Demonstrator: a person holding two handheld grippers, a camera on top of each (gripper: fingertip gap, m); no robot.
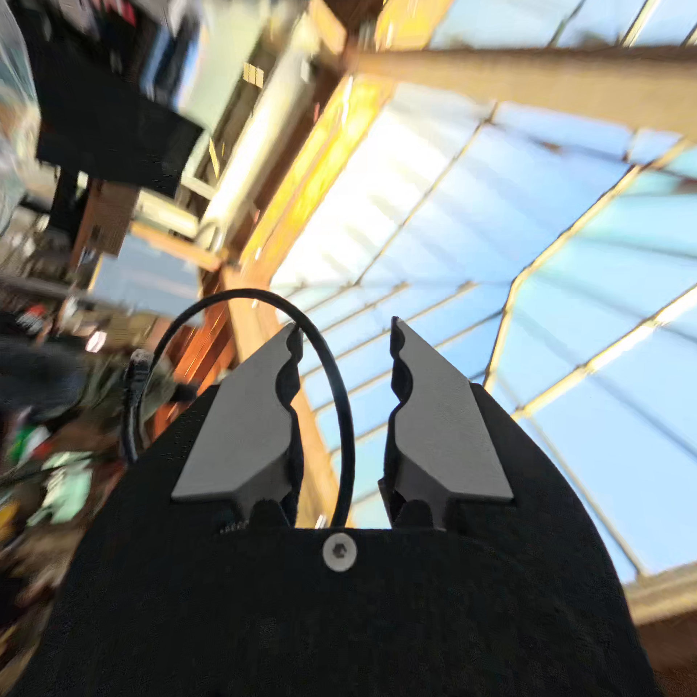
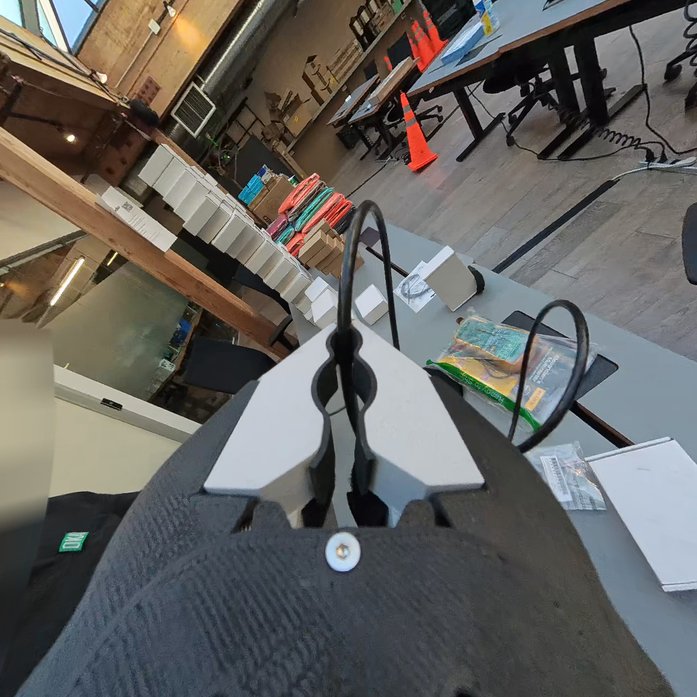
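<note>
The right gripper (image 2: 345, 332) is clenched on a thin black round cable (image 2: 349, 264) looping above the grey tabletop (image 2: 641, 396), while the left gripper (image 1: 345, 332) is spread wide, that cable (image 1: 339, 396) arching loose between its fingers, ungripped

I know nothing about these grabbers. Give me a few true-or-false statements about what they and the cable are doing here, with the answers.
1. The right gripper is shut on a black cable. True.
2. The left gripper is clamped tight on the cable. False: its jaws stand open, and the cable loops through the gap between them.
3. The left view looks up at skylight panes. True.
4. The grey table in the right view is bare. False: a bagged packet and white boxes lie on it.
5. An orange cone stands on the floor. True.
</note>
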